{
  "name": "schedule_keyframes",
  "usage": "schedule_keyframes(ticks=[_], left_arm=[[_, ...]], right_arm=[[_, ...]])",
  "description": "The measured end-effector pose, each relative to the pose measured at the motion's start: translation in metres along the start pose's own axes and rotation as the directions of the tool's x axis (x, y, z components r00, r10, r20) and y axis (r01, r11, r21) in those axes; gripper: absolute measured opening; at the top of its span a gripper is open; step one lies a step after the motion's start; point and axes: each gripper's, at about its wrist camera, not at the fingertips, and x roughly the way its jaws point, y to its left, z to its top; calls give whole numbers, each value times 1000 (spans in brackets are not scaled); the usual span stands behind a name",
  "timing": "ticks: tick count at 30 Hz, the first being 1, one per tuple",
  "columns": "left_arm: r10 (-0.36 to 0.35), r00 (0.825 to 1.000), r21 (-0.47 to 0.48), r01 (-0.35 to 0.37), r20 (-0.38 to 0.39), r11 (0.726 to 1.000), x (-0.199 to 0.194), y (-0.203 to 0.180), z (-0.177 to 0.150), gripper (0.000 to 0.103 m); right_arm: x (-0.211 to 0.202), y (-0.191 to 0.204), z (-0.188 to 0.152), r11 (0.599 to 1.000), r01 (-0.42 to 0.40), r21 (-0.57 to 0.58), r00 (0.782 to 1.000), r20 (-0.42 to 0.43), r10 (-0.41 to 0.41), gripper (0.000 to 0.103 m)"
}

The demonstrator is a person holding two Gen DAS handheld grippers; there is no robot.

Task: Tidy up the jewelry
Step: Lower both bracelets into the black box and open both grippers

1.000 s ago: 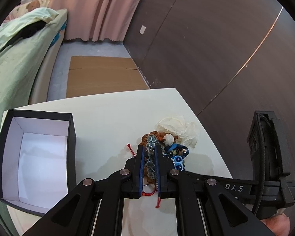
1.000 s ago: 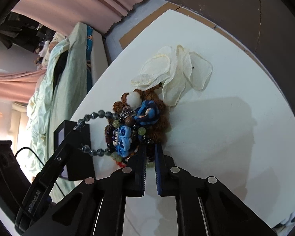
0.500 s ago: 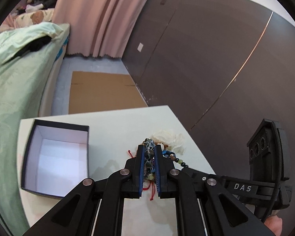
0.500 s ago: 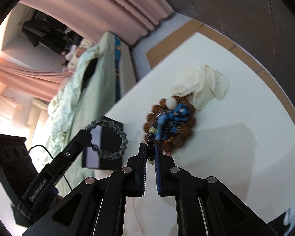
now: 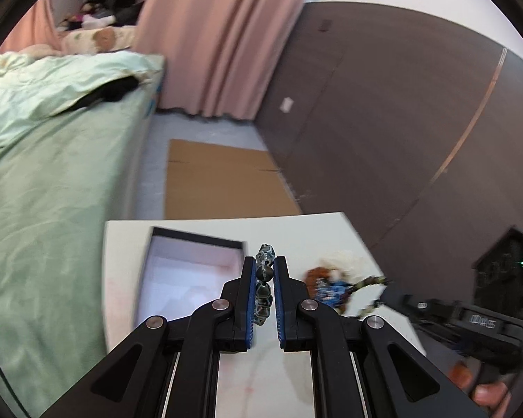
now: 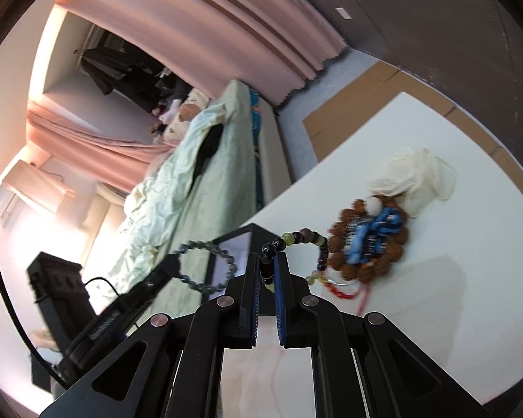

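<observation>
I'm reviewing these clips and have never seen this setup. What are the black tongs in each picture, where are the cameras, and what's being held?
No robot here: a person holds a two-finger gripper in each hand, each with a fisheye camera looking along its fingers. One picture comes from the left gripper, which is shut on a grey-blue bead bracelet. The other comes from the right gripper, shut on a dark mixed-bead bracelet. On the white table lie an open black box with a white inside, a jewelry pile of brown beads and blue pieces, and a cream cloth.
</observation>
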Motion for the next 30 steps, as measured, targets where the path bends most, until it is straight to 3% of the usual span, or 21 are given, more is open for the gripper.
schedule_keyframes(ticks=[3, 6, 8, 10, 12, 21, 24, 25, 27, 28, 30], left_arm=[[14, 1000, -33, -14, 0, 999, 1, 11, 1, 10], [4, 1000, -50, -5, -29, 999, 2, 20, 3, 19], [8, 1000, -75, -9, -26, 997, 1, 27, 4, 34], [17, 1000, -105, -18, -5, 994, -3, 35, 6, 63], [30, 999, -114, -28, 17, 993, -6, 38, 9, 74], [65, 996, -201, -51, 63, 978, -20, 73, 20, 75], [66, 995, -223, -47, 78, 974, -23, 81, 21, 82], [68, 994, -227, -48, 84, 973, -24, 82, 21, 87], [66, 994, -226, -44, 91, 973, -25, 81, 21, 88], [67, 994, -224, -45, 91, 974, -25, 80, 21, 88], [61, 995, -212, -43, 82, 976, -23, 76, 20, 88]], right_arm=[[9, 11, -3, 999, -31, -16, 1000, -3, 31, 9], [19, 20, -4, 998, -61, -24, 998, -10, 61, 9], [26, 26, -4, 996, -81, -26, 997, -14, 80, 9], [35, 31, -5, 995, -94, -24, 995, -21, 94, 9], [43, 34, -8, 994, -107, -20, 994, -30, 107, 9], [77, 50, -13, 991, -129, -35, 989, -85, 125, 9], [91, 53, -13, 991, -128, -45, 984, -133, 122, 11], [94, 55, -13, 990, -134, -43, 981, -150, 126, 14], [92, 54, -13, 991, -126, -41, 982, -146, 119, 37], [88, 52, -13, 992, -116, -40, 986, -128, 110, 55], [79, 49, -9, 994, -104, -43, 990, -103, 99, 60]])
